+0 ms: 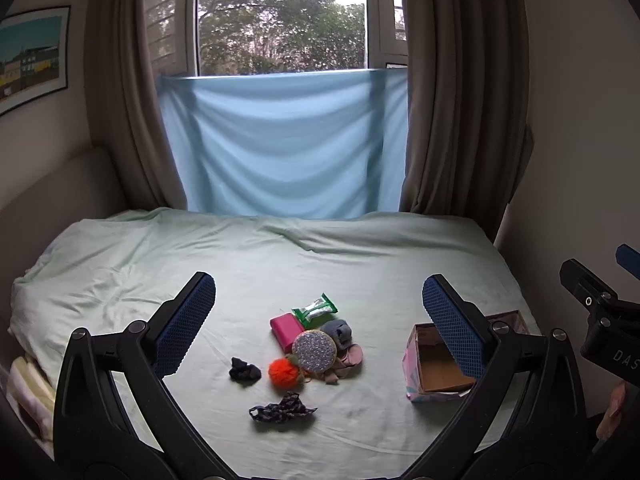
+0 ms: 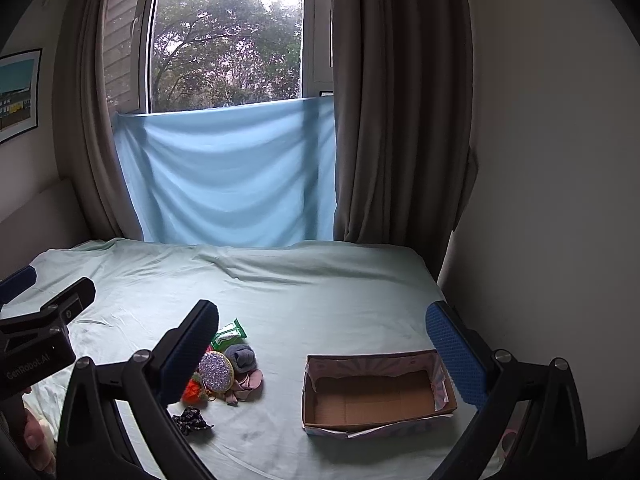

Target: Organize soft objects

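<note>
A small pile lies mid-bed: a green wipes packet [image 1: 315, 309], a pink pouch [image 1: 286, 331], a grey sock [image 1: 338, 331], a glittery round pad [image 1: 314, 350], an orange pompom [image 1: 282, 373] and pinkish cloth [image 1: 347, 362]. Beside them lie a dark sock [image 1: 244, 372] and a patterned dark cloth [image 1: 282, 411]. An empty cardboard box [image 2: 376, 396] sits to the right. My left gripper [image 1: 319, 292] hovers open above the pile. My right gripper [image 2: 322, 320] hangs open, holding nothing, between pile and box. The glittery pad [image 2: 216, 371] and the grey sock [image 2: 244, 357] also show in the right wrist view.
The bed [image 1: 320, 256] carries a pale green sheet. A blue cloth [image 1: 280, 140] hangs under the window between brown curtains [image 1: 460, 100]. A white wall [image 2: 540, 160] borders the bed's right side. A headboard [image 1: 48, 184] stands at left. A hand [image 2: 34, 440] holds the left tool.
</note>
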### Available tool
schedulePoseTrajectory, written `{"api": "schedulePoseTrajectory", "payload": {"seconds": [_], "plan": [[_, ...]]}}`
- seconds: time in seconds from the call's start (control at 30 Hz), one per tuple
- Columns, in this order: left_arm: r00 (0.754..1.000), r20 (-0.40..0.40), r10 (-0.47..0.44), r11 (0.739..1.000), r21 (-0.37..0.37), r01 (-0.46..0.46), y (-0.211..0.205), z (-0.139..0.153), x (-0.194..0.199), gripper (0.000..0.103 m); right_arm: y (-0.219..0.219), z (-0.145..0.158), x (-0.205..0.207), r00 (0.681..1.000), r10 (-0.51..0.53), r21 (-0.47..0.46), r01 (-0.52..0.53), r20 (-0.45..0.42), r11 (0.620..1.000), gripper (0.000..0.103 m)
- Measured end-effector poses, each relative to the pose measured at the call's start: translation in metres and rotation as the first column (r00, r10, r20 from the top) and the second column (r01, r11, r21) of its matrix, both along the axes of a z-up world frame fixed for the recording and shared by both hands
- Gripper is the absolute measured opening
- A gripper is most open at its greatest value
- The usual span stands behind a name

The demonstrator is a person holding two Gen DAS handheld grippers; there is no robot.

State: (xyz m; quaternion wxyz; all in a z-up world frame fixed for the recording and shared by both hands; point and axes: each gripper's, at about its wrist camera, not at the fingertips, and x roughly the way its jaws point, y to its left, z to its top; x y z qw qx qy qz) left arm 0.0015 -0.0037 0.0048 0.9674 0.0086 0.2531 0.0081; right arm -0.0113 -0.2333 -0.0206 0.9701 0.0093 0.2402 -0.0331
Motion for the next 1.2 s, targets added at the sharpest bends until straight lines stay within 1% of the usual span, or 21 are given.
{"api": "schedulePoseTrajectory", "payload": {"seconds": [1.2], "plan": [[1.000,0.002,-0.003,1.000,0.003,0.003,-0.0011,-0.0032,-0.0049,0.103,-0.0032,-0.0022,-0.0065,1.000,-0.013,0.013,0.013,0.012,1.000,0.103]]}}
